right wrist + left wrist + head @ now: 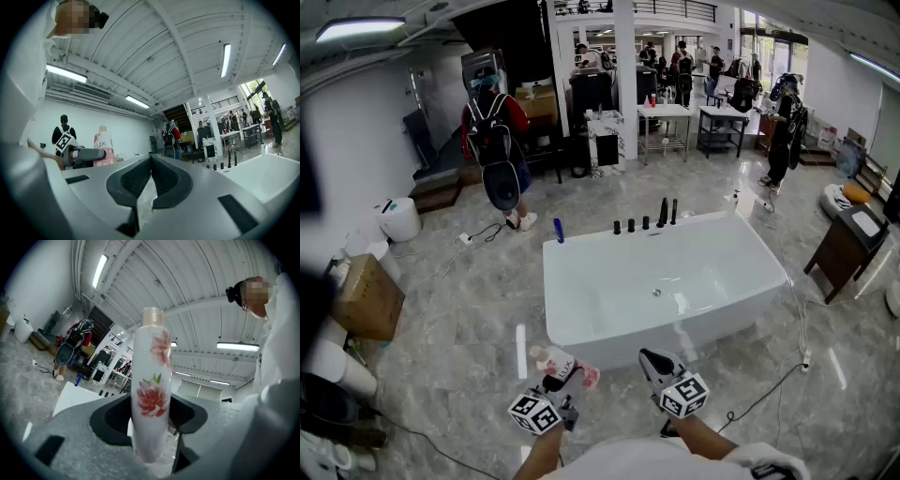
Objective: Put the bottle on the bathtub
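A white bottle with pink and red flowers stands upright between the jaws of my left gripper, which is shut on it. In the head view that bottle shows pink and white just above the left gripper, near the front of the white bathtub. From the right gripper view the bottle appears at the left, held by the other gripper. My right gripper is shut with nothing in it; its jaws meet at the tips. It hovers by the tub's near rim.
Black tap fittings and a blue bottle stand on the tub's far rim. A person with a backpack stands beyond. A cardboard box sits left, a dark side table right, cables on the marble floor.
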The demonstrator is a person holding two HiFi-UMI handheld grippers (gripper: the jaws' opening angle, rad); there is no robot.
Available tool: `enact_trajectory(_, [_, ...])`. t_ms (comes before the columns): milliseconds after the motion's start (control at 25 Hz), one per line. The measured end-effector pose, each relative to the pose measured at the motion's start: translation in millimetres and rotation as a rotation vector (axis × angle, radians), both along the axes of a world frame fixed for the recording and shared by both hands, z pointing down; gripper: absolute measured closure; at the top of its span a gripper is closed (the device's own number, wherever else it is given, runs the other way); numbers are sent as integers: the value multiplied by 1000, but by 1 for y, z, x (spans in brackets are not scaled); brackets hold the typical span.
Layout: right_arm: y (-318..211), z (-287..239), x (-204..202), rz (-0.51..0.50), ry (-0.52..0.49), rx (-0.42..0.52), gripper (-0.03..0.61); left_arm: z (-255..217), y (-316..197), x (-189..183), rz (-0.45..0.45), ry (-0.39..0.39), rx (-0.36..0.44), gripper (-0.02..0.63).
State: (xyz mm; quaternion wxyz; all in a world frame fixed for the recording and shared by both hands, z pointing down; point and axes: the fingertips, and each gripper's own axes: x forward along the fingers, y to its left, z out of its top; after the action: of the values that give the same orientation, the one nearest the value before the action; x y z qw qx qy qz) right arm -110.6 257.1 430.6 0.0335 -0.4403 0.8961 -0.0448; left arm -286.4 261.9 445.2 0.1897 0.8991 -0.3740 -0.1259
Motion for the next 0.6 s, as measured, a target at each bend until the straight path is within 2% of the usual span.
enact_trajectory(240, [5,-5,14,-14,10,18,565,0,0,15,-36,-51,7,383])
enact_trajectory(440, [6,-17,29,11,8,29,565,-2,-2,20,-40,-26,-11,382])
enact_trajectory(600, [10,-23,40,1,-76,47,563,-1,0,29,-25,-9,-16,382])
